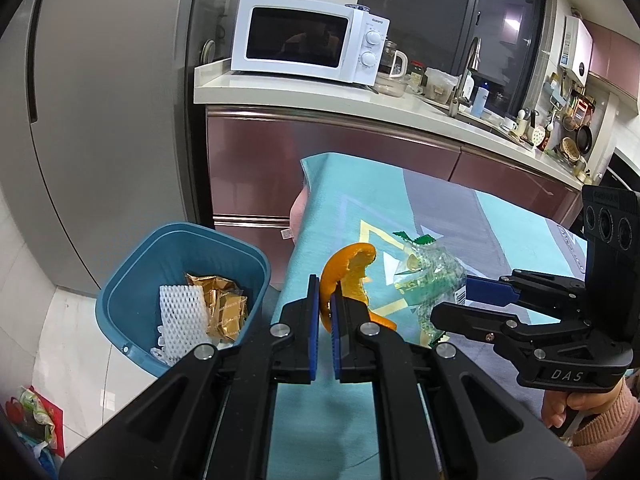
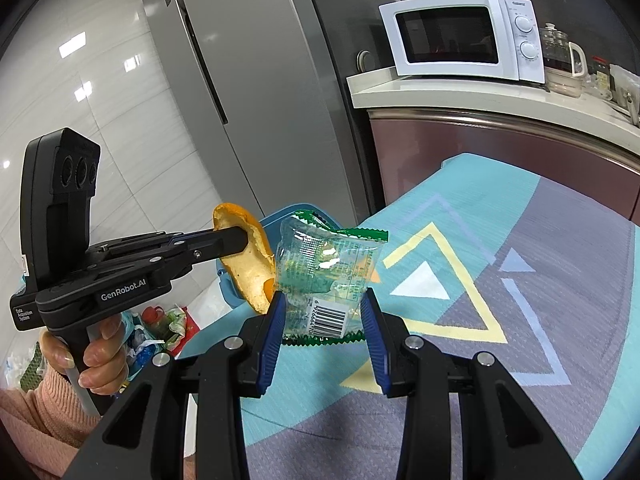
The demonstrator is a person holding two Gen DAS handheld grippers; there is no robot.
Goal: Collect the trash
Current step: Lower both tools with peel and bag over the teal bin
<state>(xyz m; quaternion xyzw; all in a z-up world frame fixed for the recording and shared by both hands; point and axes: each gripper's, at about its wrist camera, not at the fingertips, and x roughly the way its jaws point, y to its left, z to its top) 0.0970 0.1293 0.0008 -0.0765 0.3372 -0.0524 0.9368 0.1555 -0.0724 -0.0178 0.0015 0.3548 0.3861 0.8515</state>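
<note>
the left gripper has its jaws closed tight on a curled piece of orange peel, held up just above the near edge of the worktop with its teal and grey patterned cloth. the blue bin stands on the floor beside that worktop edge, to the left of the peel, and already holds a white foam net and a gold wrapper. the right gripper has its jaws clamped on the sides of a clear plastic wrapper with green serrated ends and a barcode, lifted off the worktop, just right of the peel. a hand in a pink sleeve grips the left handle.
</note>
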